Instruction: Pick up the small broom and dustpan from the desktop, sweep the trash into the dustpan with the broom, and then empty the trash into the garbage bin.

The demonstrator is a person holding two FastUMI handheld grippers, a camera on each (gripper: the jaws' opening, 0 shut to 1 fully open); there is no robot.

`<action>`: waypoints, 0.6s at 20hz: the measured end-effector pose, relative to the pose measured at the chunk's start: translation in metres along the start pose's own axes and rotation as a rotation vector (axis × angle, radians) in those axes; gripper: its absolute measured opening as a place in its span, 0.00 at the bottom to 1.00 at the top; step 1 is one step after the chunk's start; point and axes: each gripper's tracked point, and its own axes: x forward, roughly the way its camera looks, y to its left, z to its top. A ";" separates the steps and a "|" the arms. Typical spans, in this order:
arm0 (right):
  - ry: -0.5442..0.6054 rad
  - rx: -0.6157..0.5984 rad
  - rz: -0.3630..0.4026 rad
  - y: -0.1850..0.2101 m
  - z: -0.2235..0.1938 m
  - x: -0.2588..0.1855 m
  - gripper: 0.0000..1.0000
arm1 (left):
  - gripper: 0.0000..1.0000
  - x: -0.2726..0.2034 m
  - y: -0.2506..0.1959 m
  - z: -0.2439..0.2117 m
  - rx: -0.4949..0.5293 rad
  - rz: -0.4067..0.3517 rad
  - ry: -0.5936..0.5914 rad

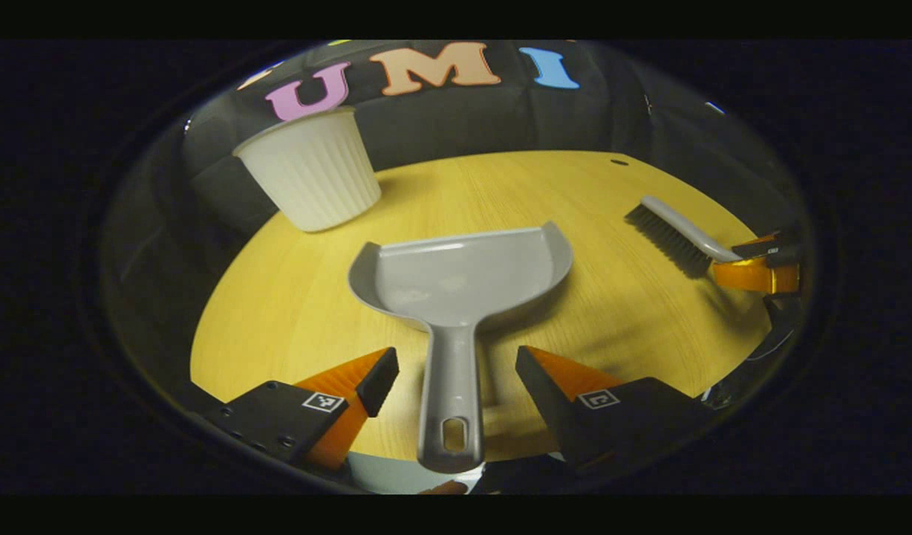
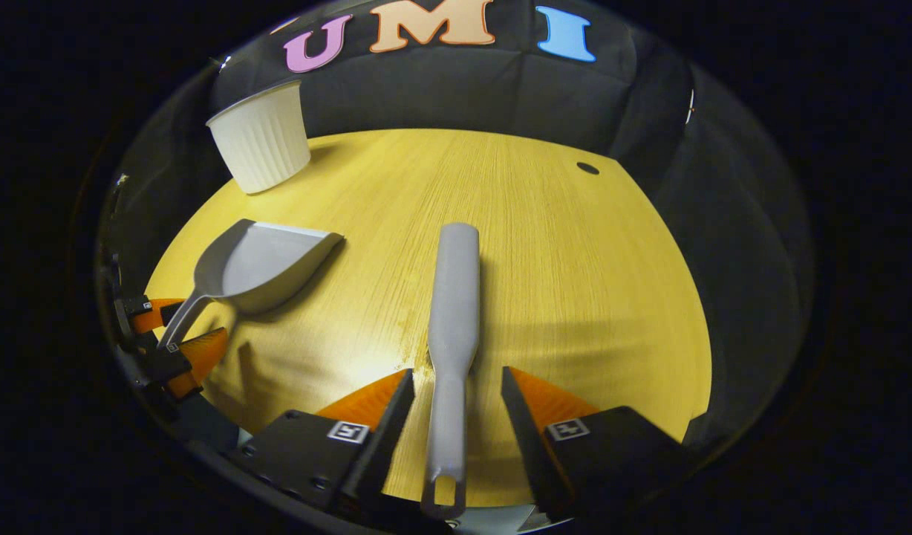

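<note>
left gripper view, fingers (image 1: 456,371) astride dustpan (image 1: 460,282)

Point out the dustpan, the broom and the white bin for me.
dustpan (image 1: 456,279), left gripper view, on the flat floor of its scoop.
broom (image 2: 454,297), right gripper view, on the back of its head, above the handle.
white bin (image 1: 315,178), left gripper view, on its ribbed side wall.

You're working over a yellow wood-grain surface (image 2: 545,245) with a small dark hole (image 2: 587,168) near its far edge. Behind it hangs the booth's black cloth wall (image 2: 463,82), creased in folds. Light pools brightly on the near surface.
</note>
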 end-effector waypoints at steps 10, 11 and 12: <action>-0.741 0.100 0.038 0.009 0.182 -0.189 0.92 | 1.00 -0.166 0.023 0.233 -0.041 0.204 -0.702; -0.773 0.114 0.026 0.006 0.194 -0.202 0.92 | 1.00 -0.173 0.024 0.249 -0.021 0.206 -0.740; -0.804 0.124 0.008 0.005 0.205 -0.219 0.92 | 0.93 -0.180 0.027 0.257 -0.008 0.201 -0.779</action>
